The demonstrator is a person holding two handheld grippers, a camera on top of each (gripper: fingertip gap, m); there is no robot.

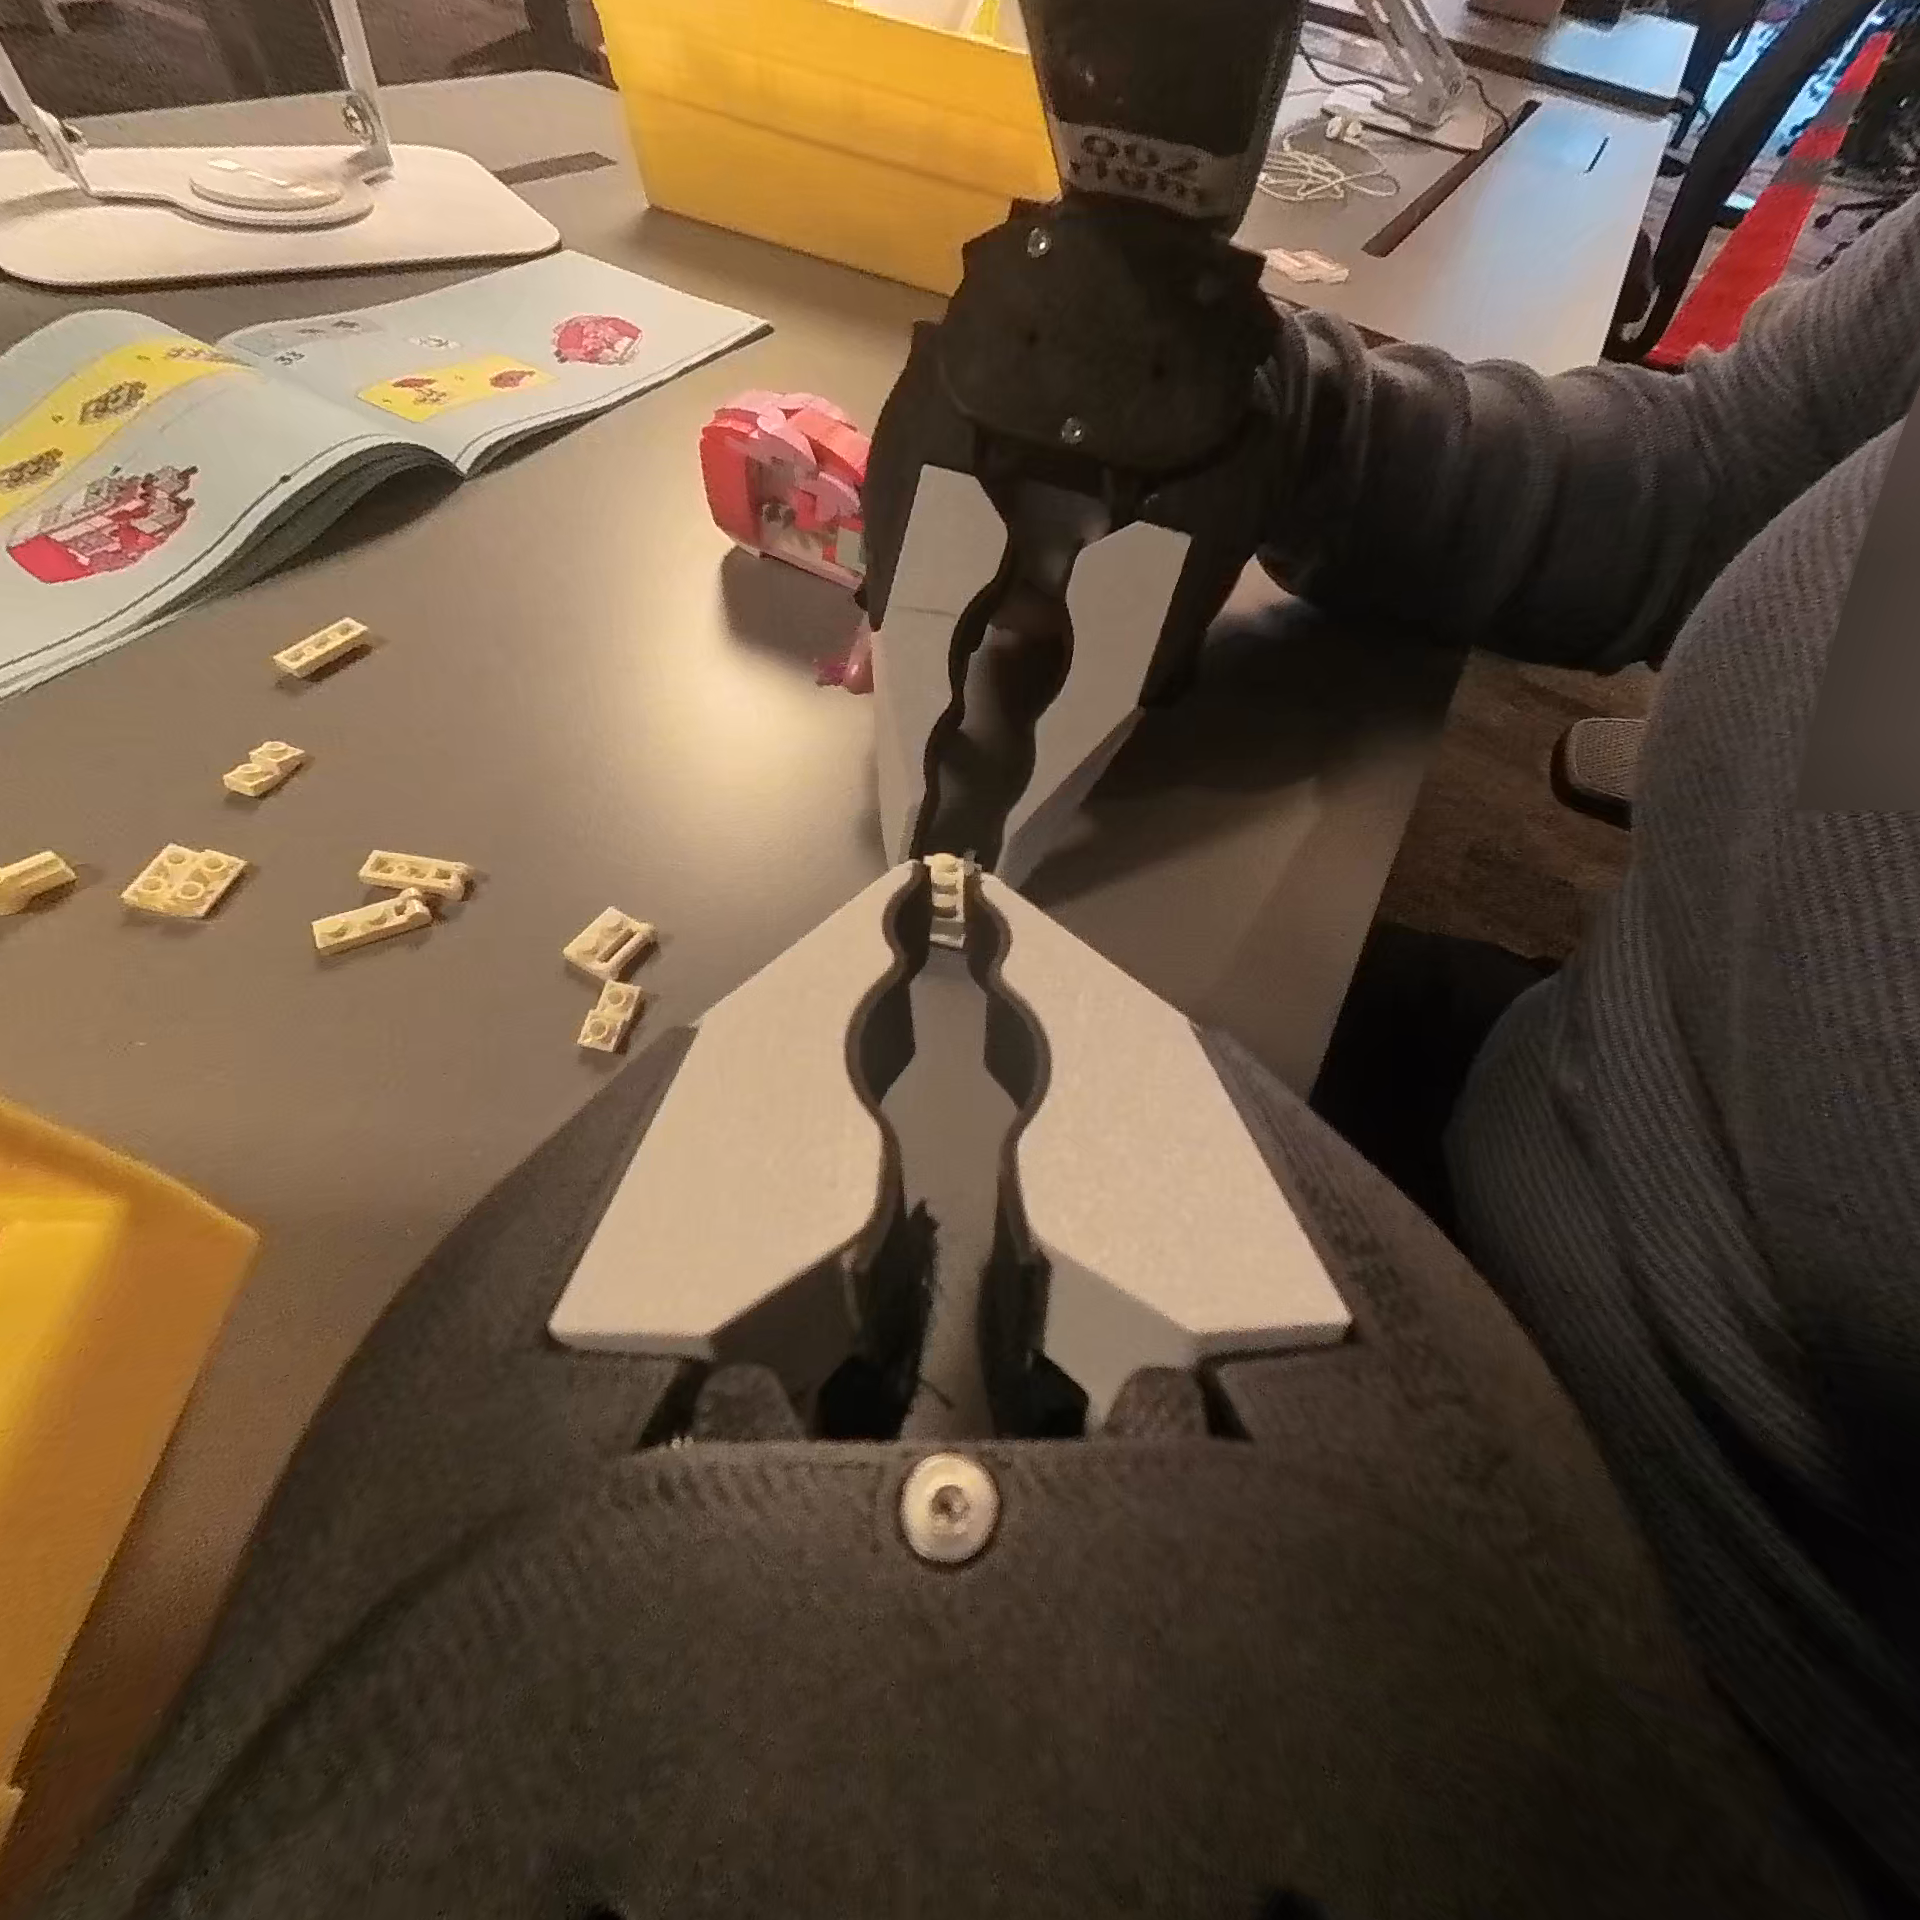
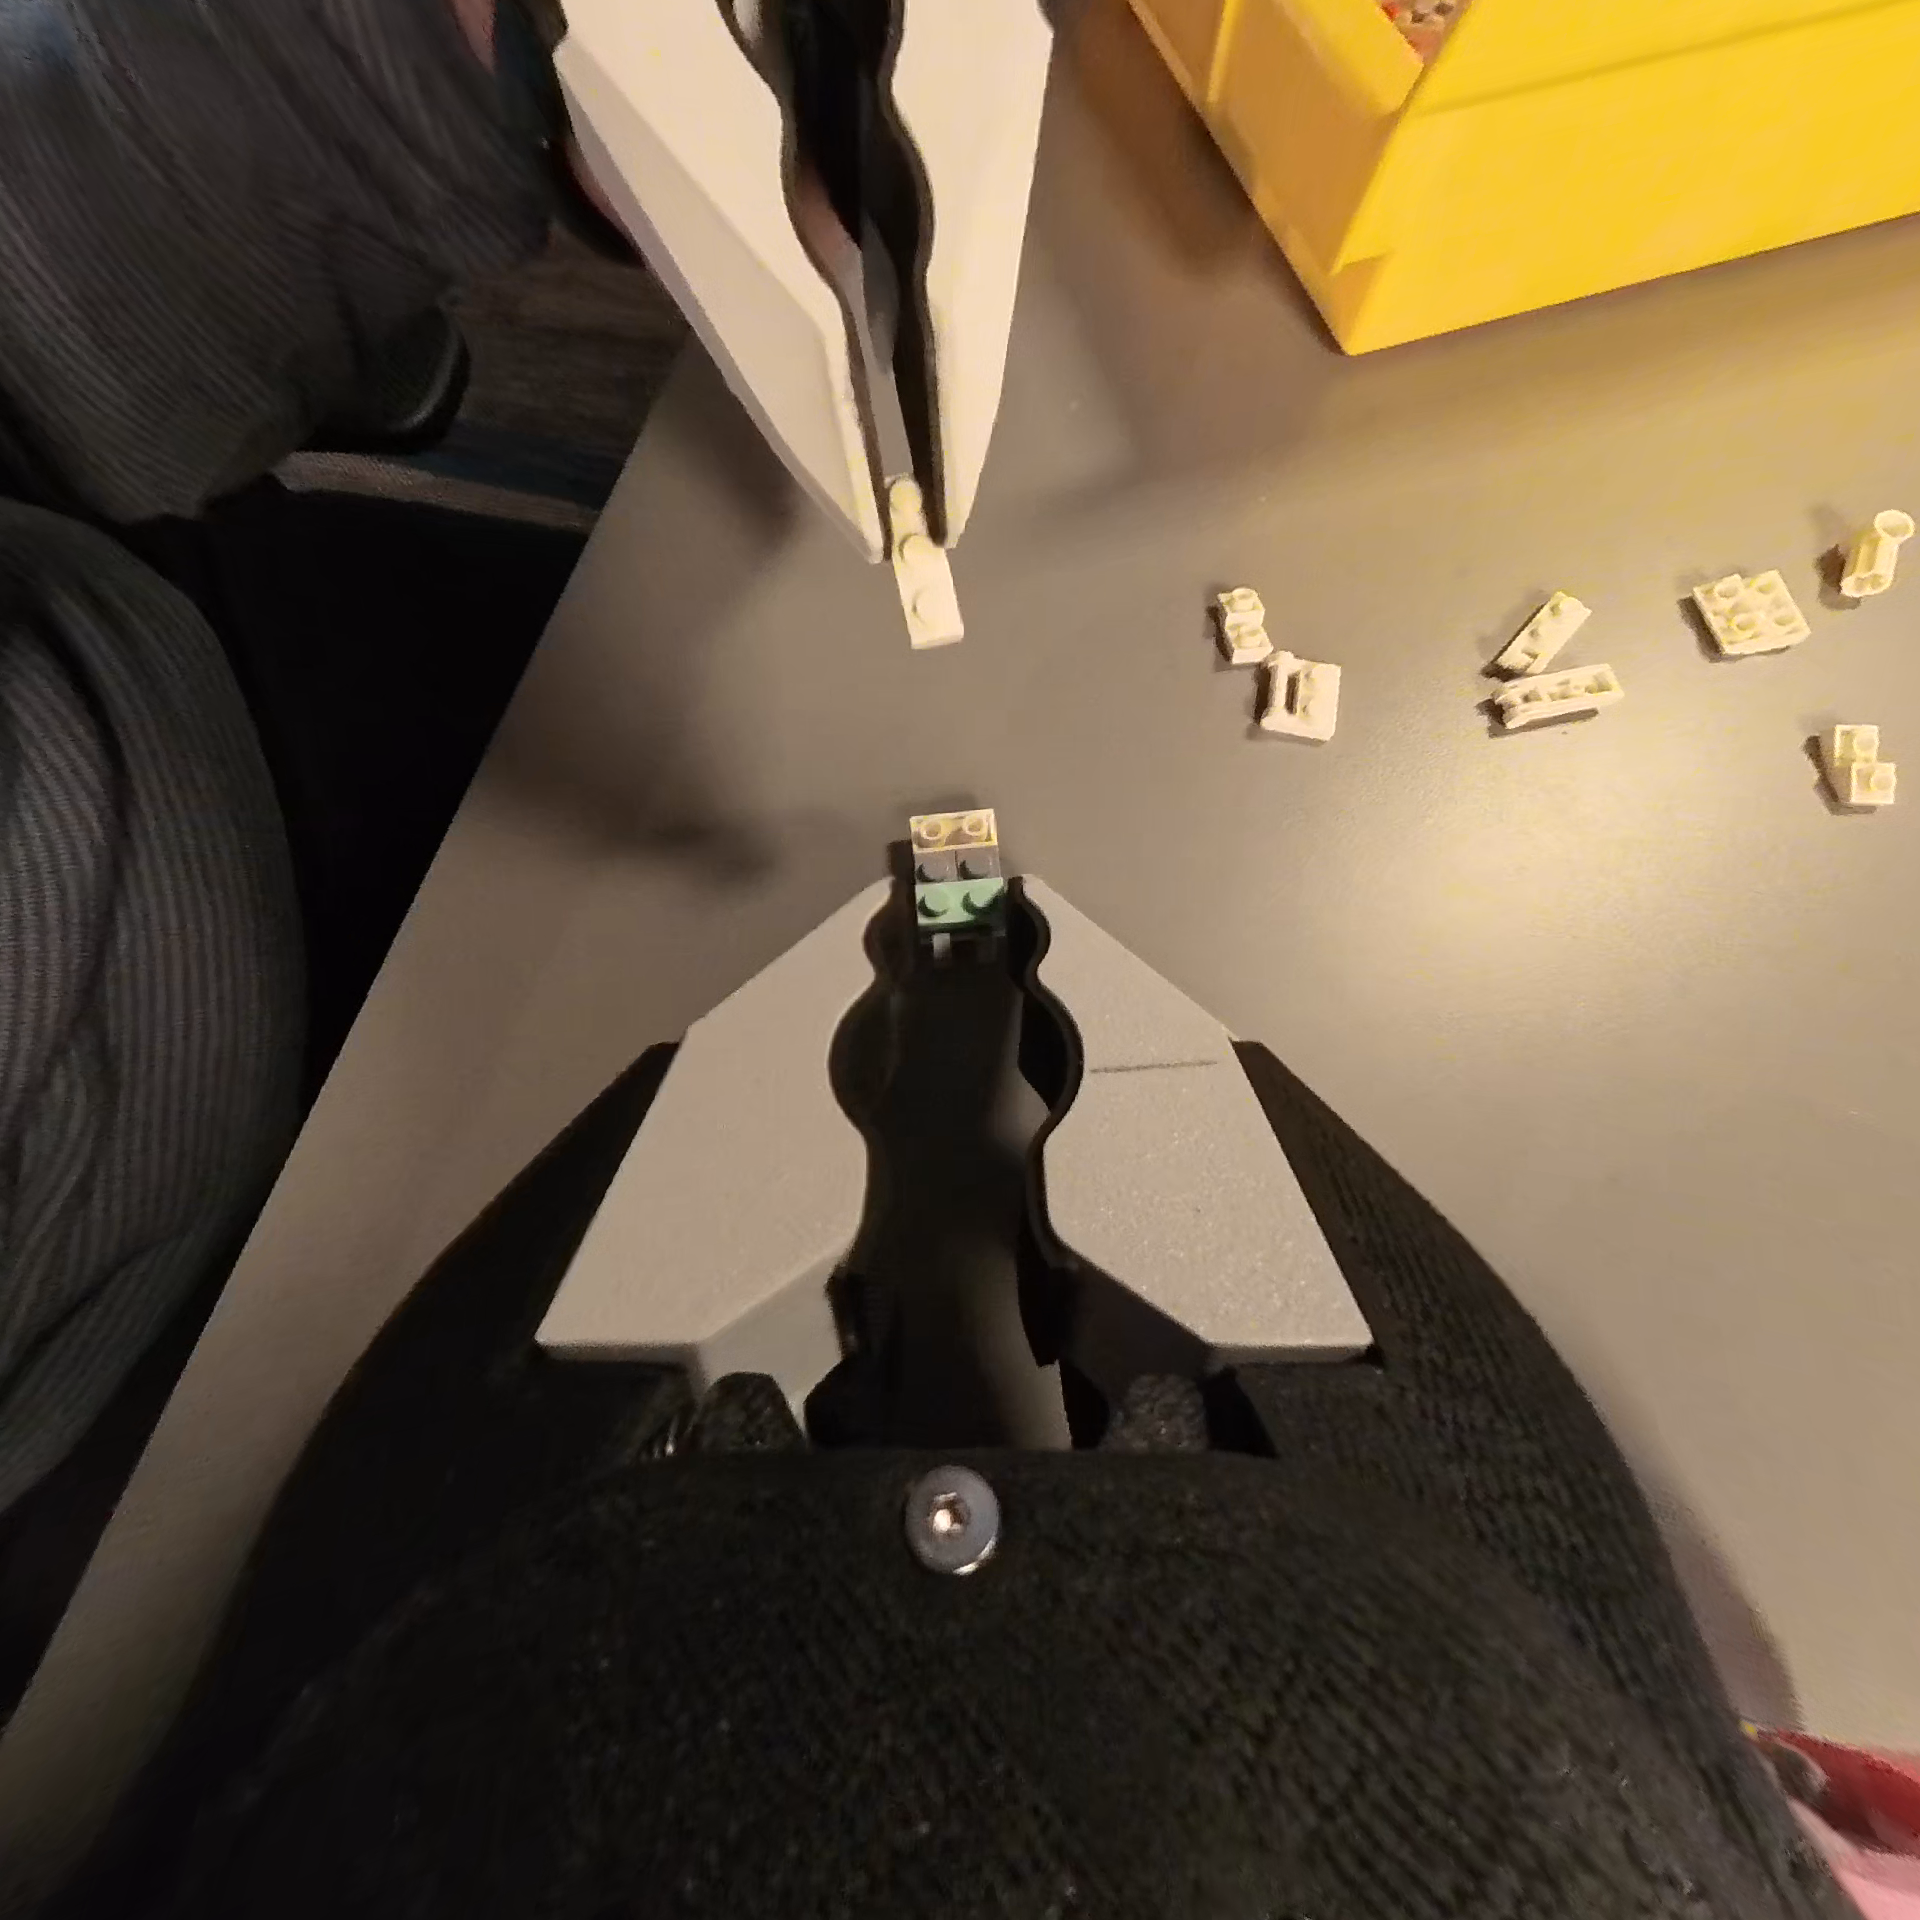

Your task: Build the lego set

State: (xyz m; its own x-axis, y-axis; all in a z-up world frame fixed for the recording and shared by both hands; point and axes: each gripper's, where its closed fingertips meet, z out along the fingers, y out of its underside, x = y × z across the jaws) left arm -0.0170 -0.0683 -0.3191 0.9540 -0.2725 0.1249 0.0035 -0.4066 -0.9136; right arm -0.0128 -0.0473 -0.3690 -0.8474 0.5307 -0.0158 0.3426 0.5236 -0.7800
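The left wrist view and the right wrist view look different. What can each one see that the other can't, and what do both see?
Only the left wrist view shows the booklet and the pink model.

Only the right wrist view shows the small stack of cream, grey and green bricks in the right gripper.

Both show the left gripper pinching a cream plate, the loose cream pieces on the table, and a yellow box.

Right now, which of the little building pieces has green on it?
The small stacked piece of cream, grey and green bricks gripped by the right gripper. The left gripper holds a plain cream plate; the loose cream pieces have no green.
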